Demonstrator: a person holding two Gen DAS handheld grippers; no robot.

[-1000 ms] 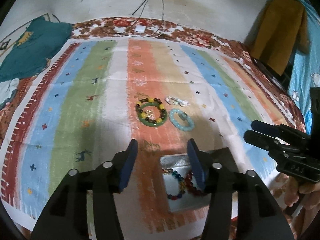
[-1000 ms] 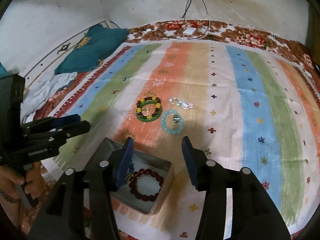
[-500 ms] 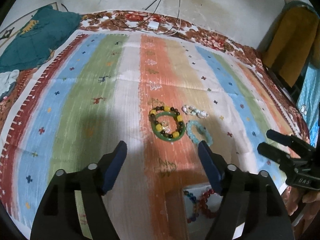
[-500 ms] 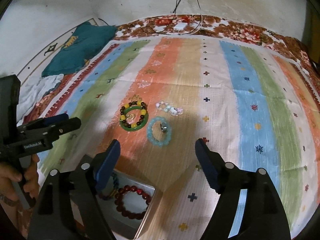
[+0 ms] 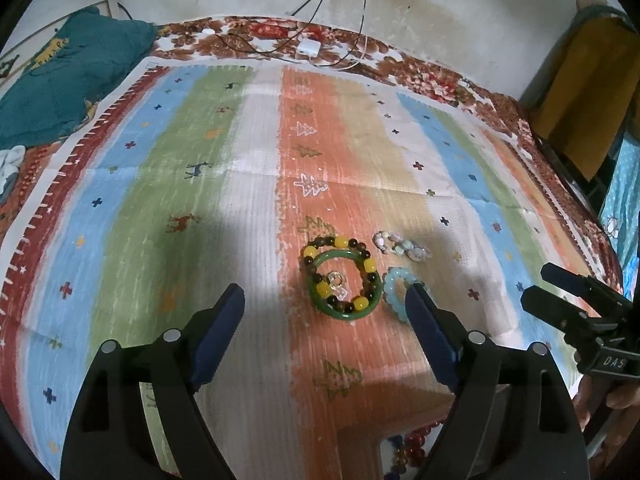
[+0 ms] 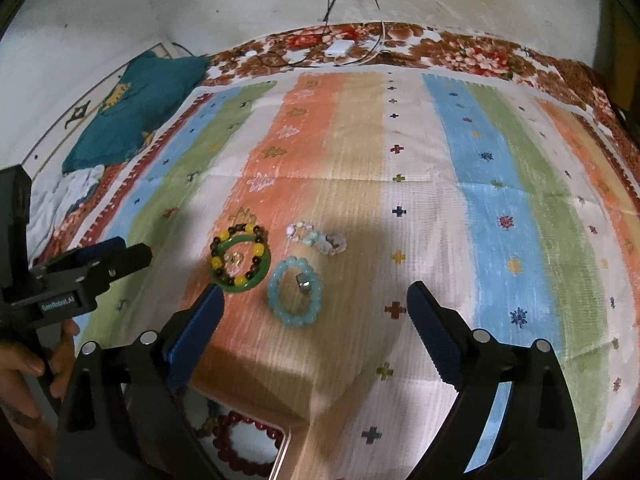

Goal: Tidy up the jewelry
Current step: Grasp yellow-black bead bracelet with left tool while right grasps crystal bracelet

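Observation:
A green bangle (image 5: pixel 343 312) (image 6: pixel 240 286) lies on the striped cloth with a brown-and-yellow bead bracelet (image 5: pixel 340 244) (image 6: pixel 256 250) on it and a small gold ring (image 5: pixel 335 279) inside. A light blue bead bracelet (image 5: pixel 394 280) (image 6: pixel 295 294) with a small silver piece (image 6: pixel 304 283) lies to its right. A pale stone bracelet (image 5: pixel 402 246) (image 6: pixel 318 238) lies behind. A metal tin (image 6: pixel 282 456) near me holds a dark red bracelet (image 6: pixel 244 444) (image 5: pixel 420 436). My left gripper (image 5: pixel 326 330) and right gripper (image 6: pixel 314 328) are open and empty above the cloth, short of the jewelry.
The striped cloth (image 5: pixel 200 200) covers a floral bedspread (image 6: pixel 460 48). A teal cushion (image 5: pixel 68 76) lies far left. A white charger and cables (image 5: pixel 310 46) lie by the wall. Yellow fabric (image 5: pixel 588 92) hangs at the right.
Both grippers have opened wide and moved forward toward the jewelry. The tin has slid to the bottom edge of both views.

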